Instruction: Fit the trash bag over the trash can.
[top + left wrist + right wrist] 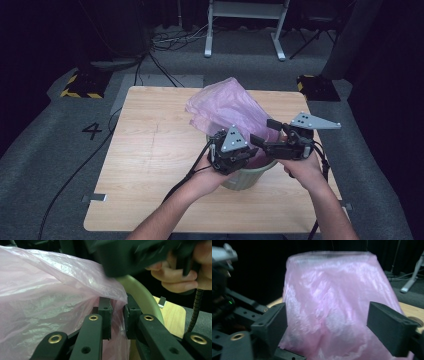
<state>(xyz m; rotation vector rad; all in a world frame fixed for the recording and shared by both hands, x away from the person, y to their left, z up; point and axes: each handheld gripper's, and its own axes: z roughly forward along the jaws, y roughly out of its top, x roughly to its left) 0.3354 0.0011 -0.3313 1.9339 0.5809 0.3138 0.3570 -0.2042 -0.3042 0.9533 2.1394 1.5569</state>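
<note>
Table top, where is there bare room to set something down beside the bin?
The wooden table is bare left of the green bin, out to its left edge, and along the near edge. It is crowded around the bin, where the pink bag billows.

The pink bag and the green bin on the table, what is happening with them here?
A person is fitting a pink plastic bag into a pale green bin on a wooden table, with a gripper in each hand. The left gripper is shut on the bag's edge, right beside the bin's rim. The right gripper is open, its fingers on either side of the billowing bag without pressing it. Most of the bag stands puffed up above the bin, not yet pushed down inside.
</note>
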